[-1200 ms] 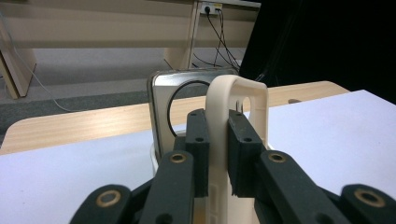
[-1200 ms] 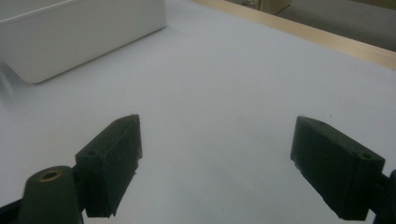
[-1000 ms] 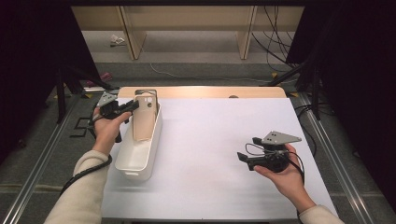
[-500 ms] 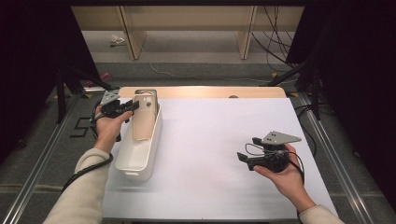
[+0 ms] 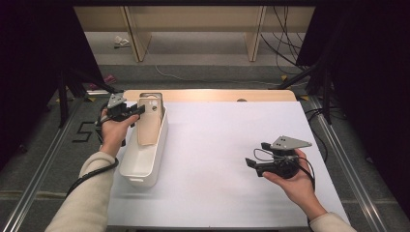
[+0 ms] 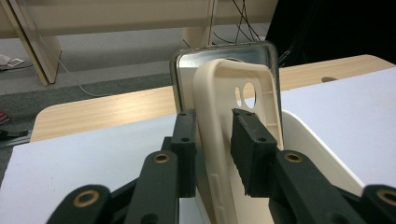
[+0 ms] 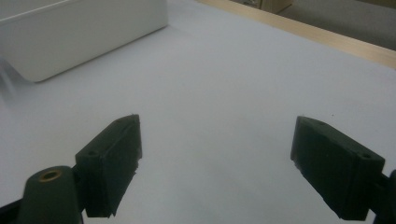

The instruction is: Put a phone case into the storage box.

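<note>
At the bench's left edge, the left claw [image 6: 212, 140] straddles a cream phone case [image 6: 229, 121] standing on end in a white tub [image 5: 145, 159]; its jaws have just been opening, and a gap shows at the right pad. The right claw [image 7: 215, 163] hangs spread wide over the white bench [image 5: 217, 145], well apart from the tub.

Left hand-held gripper [image 5: 140, 110], raised at ten o'clock on an outstretched forearm, has its jaws just easing open. Right hand-held gripper [image 5: 256, 155], cradled in an upturned palm at four o'clock, points left, jaws spread wide.
</note>
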A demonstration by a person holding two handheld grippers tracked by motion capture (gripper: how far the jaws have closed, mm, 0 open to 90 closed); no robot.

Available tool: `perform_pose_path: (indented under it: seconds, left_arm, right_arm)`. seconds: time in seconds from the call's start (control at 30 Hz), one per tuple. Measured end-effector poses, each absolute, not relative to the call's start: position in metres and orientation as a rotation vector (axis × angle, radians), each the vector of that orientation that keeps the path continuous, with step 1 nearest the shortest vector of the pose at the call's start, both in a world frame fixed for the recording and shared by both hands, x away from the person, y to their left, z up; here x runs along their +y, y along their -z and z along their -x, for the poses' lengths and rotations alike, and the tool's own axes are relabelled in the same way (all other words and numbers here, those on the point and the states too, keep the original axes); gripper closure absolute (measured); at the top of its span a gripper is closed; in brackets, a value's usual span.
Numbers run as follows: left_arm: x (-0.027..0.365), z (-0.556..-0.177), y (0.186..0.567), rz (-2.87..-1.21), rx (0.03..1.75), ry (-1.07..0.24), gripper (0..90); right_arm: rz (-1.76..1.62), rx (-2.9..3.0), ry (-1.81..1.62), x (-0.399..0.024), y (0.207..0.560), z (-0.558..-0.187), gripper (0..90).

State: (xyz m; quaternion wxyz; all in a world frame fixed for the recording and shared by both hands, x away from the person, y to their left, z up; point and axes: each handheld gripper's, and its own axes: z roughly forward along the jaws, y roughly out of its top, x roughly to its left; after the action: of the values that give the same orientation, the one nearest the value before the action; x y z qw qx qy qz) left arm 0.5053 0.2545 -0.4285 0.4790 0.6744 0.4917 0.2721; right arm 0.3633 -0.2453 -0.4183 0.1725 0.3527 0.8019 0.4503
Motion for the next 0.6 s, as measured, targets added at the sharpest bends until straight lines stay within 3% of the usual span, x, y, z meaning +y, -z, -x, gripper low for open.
perform_pose_path:
  seconds: [0.2,0.43,0.6]
  left_arm:
    - [0.254,-0.507,0.428,-1.685,1.214,-0.701,66.0]
    - [0.256,-0.502,0.417,-1.704,1.227,-0.779,50.7]
    - [0.259,-0.495,0.406,-1.695,1.214,-0.826,48.2]
  right_arm:
    - [-1.0,2.275,-1.279,-0.245,0.418,-0.363,17.2]
    - [-0.998,2.276,-1.278,-0.245,0.418,-0.363,17.2]
    - [-0.999,2.277,-1.277,-0.245,0.418,-0.363,17.3]
